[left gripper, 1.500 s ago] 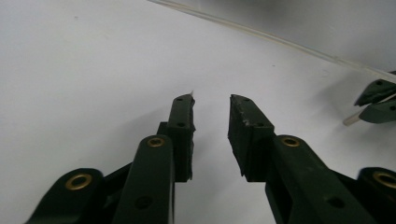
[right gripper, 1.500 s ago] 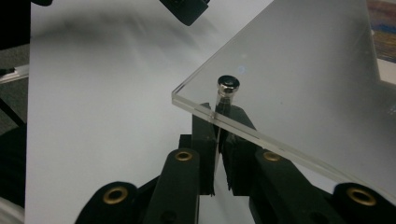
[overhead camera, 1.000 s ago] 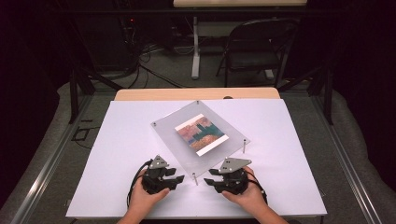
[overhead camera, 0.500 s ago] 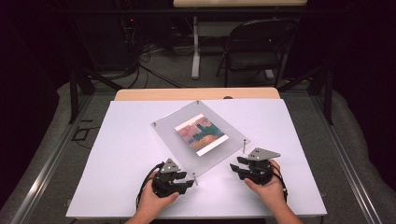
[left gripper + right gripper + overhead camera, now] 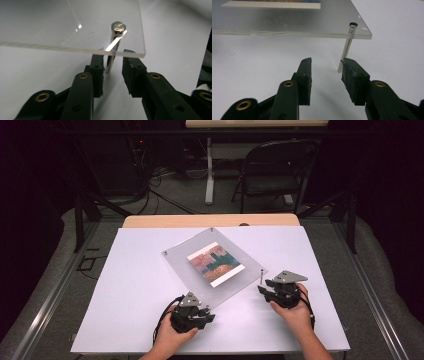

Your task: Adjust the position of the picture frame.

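A clear acrylic picture frame point(image 5: 216, 264) holding a colourful print point(image 5: 215, 263) stands raised on thin metal corner posts on the white table point(image 5: 125, 290). My left gripper point(image 5: 205, 316) is at the frame's near corner. In the left gripper view it point(image 5: 112, 67) is open, with the near corner post point(image 5: 109, 63) standing between the jaws under the panel edge point(image 5: 75, 48). My right gripper point(image 5: 263, 290) sits by the right corner. In the right gripper view it point(image 5: 325, 66) is open, and the right corner post point(image 5: 346, 50) stands just ahead of its right jaw, untouched.
A wooden table edge point(image 5: 210, 221) shows behind the white top. Farther back on the floor are a black folding chair point(image 5: 272, 172), cables point(image 5: 165, 195) and a table leg point(image 5: 210, 170). Bare white surface lies to the left and right of the frame.
My right gripper has swung right and forward to the frame's right corner post. The left gripper has shifted right, up to the near corner post.
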Available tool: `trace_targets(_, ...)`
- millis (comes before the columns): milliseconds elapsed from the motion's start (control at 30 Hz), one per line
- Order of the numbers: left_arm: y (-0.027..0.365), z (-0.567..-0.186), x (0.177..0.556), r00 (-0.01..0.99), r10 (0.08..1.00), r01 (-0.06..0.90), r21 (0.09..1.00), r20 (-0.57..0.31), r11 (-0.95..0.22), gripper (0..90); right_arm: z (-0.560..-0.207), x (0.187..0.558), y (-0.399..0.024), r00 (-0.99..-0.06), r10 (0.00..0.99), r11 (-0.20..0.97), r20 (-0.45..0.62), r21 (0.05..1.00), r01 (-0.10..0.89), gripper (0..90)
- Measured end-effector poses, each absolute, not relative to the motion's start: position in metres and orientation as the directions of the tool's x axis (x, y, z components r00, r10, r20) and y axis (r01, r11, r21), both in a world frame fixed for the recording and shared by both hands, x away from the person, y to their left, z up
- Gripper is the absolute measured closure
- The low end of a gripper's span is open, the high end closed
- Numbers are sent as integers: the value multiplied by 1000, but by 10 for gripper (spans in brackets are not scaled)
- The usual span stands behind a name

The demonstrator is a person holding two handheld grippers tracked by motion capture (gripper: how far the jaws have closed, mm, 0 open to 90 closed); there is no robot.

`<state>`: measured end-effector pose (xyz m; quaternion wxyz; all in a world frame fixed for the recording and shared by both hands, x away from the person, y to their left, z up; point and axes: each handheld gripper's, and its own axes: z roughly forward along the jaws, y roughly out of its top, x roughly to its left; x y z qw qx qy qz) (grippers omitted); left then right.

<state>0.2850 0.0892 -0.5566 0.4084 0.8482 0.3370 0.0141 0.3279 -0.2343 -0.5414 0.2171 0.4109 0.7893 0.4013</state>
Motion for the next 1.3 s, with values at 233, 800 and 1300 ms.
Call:
trace_targets(233, 83, -560, 289, 766, 603, 554, 702, -221, -447, 847, -544, 332, -233, -572, 821, 338, 8, 800, 496, 714)
trace_targets(800, 96, -555, 288, 742, 616, 590, 694, -265, -412, 853, -548, 348, -236, -549, 834, 294, 47, 805, 515, 766)
trace_targets(1300, 110, -553, 286, 715, 644, 605, 701, -271, -378, 853, -550, 362, -224, -584, 809, 313, 68, 792, 524, 848)
